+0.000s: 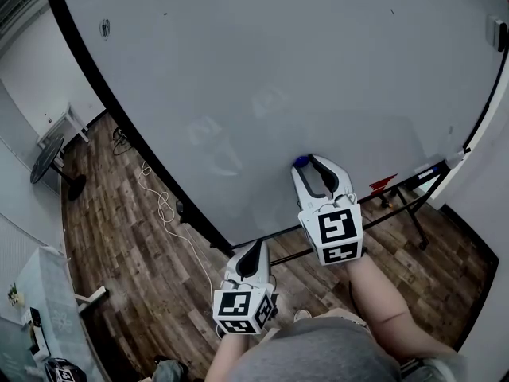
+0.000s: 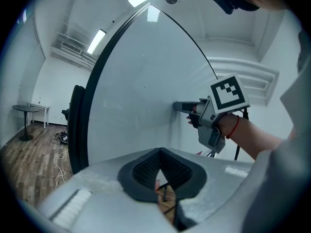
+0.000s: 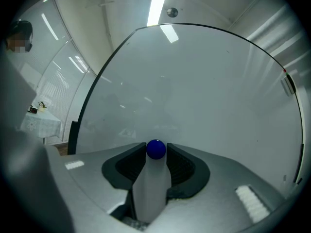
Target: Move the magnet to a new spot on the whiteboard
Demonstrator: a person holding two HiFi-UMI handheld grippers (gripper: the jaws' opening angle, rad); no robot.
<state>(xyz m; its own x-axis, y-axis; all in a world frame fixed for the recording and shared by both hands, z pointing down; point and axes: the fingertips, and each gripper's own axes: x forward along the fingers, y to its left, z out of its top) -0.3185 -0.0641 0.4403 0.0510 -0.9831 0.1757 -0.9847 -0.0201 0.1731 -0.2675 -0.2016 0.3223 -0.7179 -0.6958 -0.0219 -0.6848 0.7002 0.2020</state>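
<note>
Magnet (image 3: 156,149) on the whiteboard (image 1: 278,70) near its bottom edge — sitting between the right tongs' (image 1: 307,163) open tips; left tongs (image 1: 256,247) shut, empty.

reached right gripper (image 1: 312,163) out to the whiteboard (image 1: 238,70), forearm extended, jaws parted; held left gripper (image 1: 255,247) back below the whiteboard's edge, jaws together.
</note>
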